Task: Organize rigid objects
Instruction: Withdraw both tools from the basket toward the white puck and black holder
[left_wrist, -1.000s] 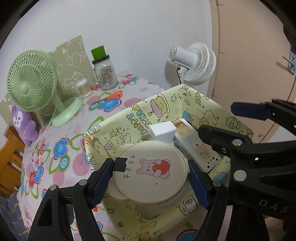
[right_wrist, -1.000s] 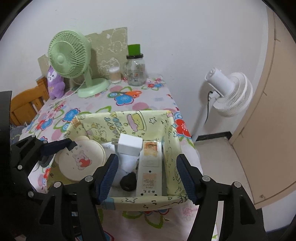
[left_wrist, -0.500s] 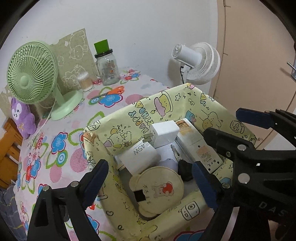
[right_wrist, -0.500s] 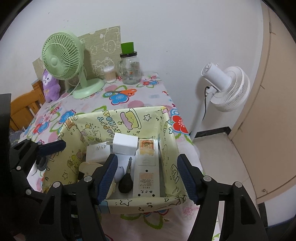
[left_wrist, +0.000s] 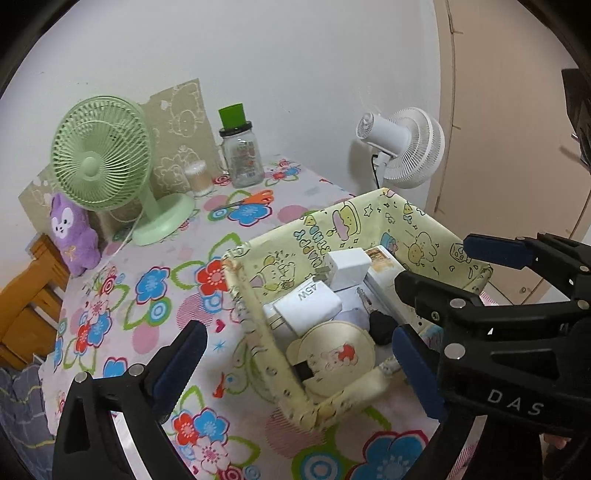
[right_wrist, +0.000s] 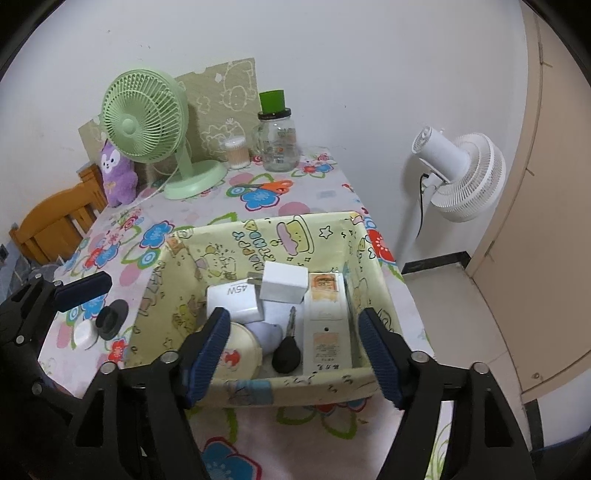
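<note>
The round cream case (left_wrist: 334, 356) lies flat in the near corner of the yellow fabric bin (left_wrist: 413, 221), beside the 45W charger (left_wrist: 308, 304). Left gripper (left_wrist: 299, 363) is opening, nothing between its fingers; right gripper (right_wrist: 295, 356) too, empty. The case looks light, stiff, smooth — best pinched across its rim
</note>
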